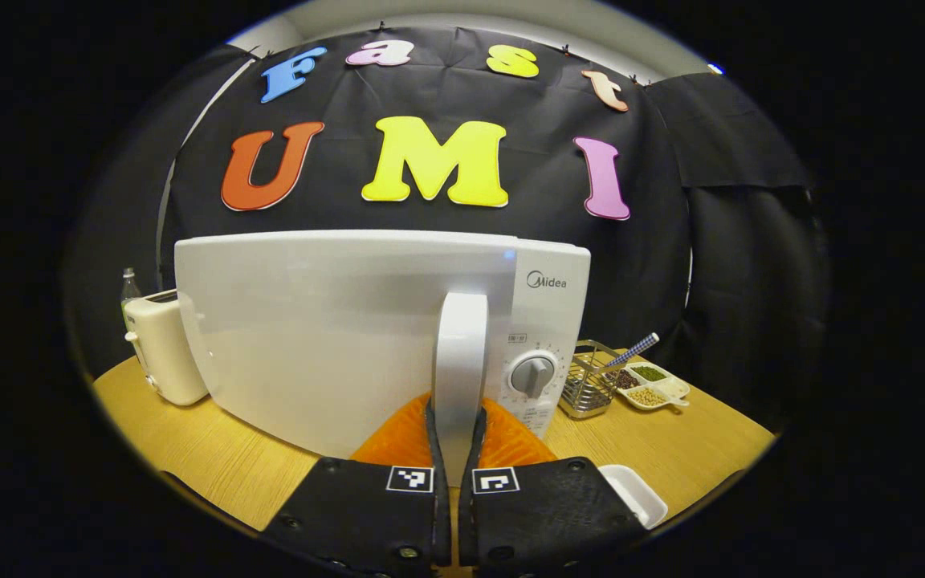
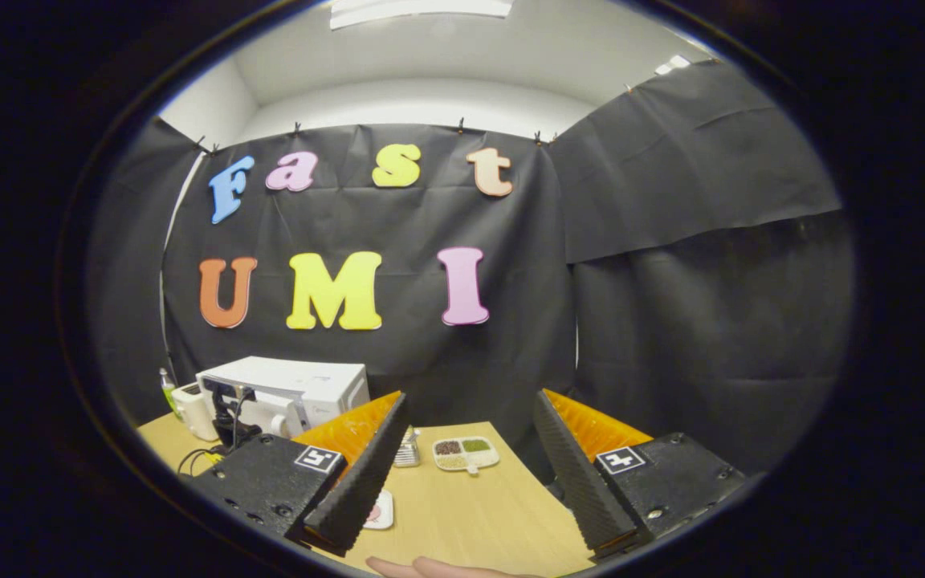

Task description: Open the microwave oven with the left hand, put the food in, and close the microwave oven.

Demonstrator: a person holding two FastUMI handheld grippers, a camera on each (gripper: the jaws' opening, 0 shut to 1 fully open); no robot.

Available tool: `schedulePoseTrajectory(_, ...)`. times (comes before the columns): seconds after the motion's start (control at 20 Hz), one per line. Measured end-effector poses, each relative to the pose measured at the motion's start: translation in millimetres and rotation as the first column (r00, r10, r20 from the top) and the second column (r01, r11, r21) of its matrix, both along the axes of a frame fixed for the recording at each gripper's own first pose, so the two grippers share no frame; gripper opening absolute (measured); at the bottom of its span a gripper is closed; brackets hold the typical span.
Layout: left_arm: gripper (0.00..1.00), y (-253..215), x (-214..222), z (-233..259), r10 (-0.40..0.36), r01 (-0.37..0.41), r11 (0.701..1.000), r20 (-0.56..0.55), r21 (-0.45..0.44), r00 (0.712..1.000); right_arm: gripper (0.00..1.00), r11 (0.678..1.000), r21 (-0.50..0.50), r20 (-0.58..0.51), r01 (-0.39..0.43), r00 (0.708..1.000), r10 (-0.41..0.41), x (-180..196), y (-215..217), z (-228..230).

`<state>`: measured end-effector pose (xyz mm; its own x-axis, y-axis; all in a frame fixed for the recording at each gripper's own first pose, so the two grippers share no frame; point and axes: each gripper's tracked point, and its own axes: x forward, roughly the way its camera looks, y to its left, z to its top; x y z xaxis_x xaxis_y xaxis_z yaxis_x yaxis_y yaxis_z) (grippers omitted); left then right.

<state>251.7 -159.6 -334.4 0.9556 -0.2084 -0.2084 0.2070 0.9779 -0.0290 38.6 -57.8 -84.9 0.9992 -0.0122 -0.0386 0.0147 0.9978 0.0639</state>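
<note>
Two grippers are taking part, and the left gripper (image 1: 456, 433) is pinching the white vertical door handle (image 1: 461, 353) of the microwave oven (image 1: 366, 321), its fingers pressing on either side of the bar. The door (image 1: 326, 345) is appearing to sit slightly ajar, though the fisheye curve is making that hard to judge. The right gripper (image 2: 470, 474) is hanging spread wide above the tabletop (image 2: 470, 514), holding nothing, well apart from the oven. The food is probably lying on the small white plate (image 2: 381, 510) just beside the right gripper's left finger; its contents are too hidden to tell. To open well, I judge the left gripper should be pulling along the door's arc around its left-side hinge, keeping the pinch square on the handle so it is not slipping off, and swinging wide enough for the plate to pass.
</note>
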Motion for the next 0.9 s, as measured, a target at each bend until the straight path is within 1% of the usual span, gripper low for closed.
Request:
schedulePoseTrajectory(0.05, 0.04, 3, -8, -1, -0.014, 0.014, 1.0, -0.003, -0.004, 1.0, 1.0, 1.0, -0.003, -0.005, -0.004, 1.0, 0.004, -3, 1, 0)
schedulePoseTrajectory(0.1, 0.04, 7, -16, 0, -0.026, 0.026, 1.0, 0.005, -0.005, 1.0, 0.95, 1.0, -0.007, -0.007, -0.005, 1.0, 0.004, -8, 1, 1)
schedulePoseTrajectory(0.2, 0.04, 16, -32, 0, -0.037, 0.037, 0.999, -0.004, -0.006, 0.999, 0.95, 1.0, -0.016, -0.006, -0.004, 1.0, 0.004, -17, 1, 4)
schedulePoseTrajectory(0.25, 0.04, 20, -39, 2, -0.046, 0.046, 0.999, 0.008, -0.004, 0.999, 0.95, 1.0, -0.024, -0.004, -0.005, 1.0, 0.005, -22, 1, 6)
schedulePoseTrajectory(0.3, 0.04, 25, -46, 2, -0.063, 0.063, 0.998, 0.012, 0.005, 0.998, 1.0, 0.999, -0.039, -0.003, -0.007, 1.0, 0.007, -26, 2, 9)
schedulePoseTrajectory(0.4, 0.04, 35, -64, 3, -0.083, 0.083, 0.996, 0.01, -0.013, 0.996, 1.0, 0.997, -0.074, -0.002, -0.003, 1.0, 0.003, -34, 0, 14)
schedulePoseTrajectory(0.45, 0.04, 42, -73, 3, -0.083, 0.083, 0.996, 0.0, -0.023, 0.997, 1.0, 0.996, -0.088, 0.003, -0.002, 1.0, 0.002, -38, 0, 17)
schedulePoseTrajectory(0.5, 0.04, 51, -80, 6, -0.079, 0.079, 0.997, 0.004, -0.021, 0.997, 0.95, 0.995, -0.099, 0.007, -0.002, 1.0, 0.003, -43, 0, 19)
schedulePoseTrajectory(0.55, 0.04, 60, -88, 7, -0.068, 0.068, 0.998, 0.008, -0.009, 0.998, 1.0, 0.995, -0.104, 0.006, -0.005, 1.0, 0.006, -46, 1, 19)
schedulePoseTrajectory(0.65, 0.04, 79, -105, 8, -0.052, 0.052, 0.999, 0.011, 0.009, 0.999, 1.0, 0.995, -0.097, 0.004, -0.024, 1.0, 0.025, -53, 8, 22)
schedulePoseTrajectory(0.7, 0.04, 88, -113, 8, -0.044, 0.044, 0.999, 0.007, -0.006, 0.999, 0.95, 0.995, -0.09, 0.005, -0.039, 0.999, 0.039, -56, 12, 23)
schedulePoseTrajectory(0.75, 0.04, 97, -121, 8, -0.042, 0.042, 0.999, 0.002, -0.013, 0.999, 1.0, 0.995, -0.087, 0.003, -0.051, 0.999, 0.052, -59, 16, 24)
schedulePoseTrajectory(0.8, 0.04, 107, -128, 10, -0.034, 0.034, 0.999, 0.005, -0.015, 0.999, 1.0, 0.994, -0.092, 0.003, -0.06, 0.998, 0.06, -61, 19, 25)
schedulePoseTrajectory(0.85, 0.04, 118, -134, 11, -0.023, 0.023, 1.0, 0.013, -0.009, 1.0, 0.95, 0.993, -0.099, 0.006, -0.067, 0.998, 0.067, -64, 21, 25)
schedulePoseTrajectory(0.9, 0.06, 130, -140, 11, -0.008, 0.008, 1.0, 0.019, 0.001, 1.0, 0.95, 0.992, -0.107, 0.012, -0.072, 0.997, 0.073, -66, 24, 27)
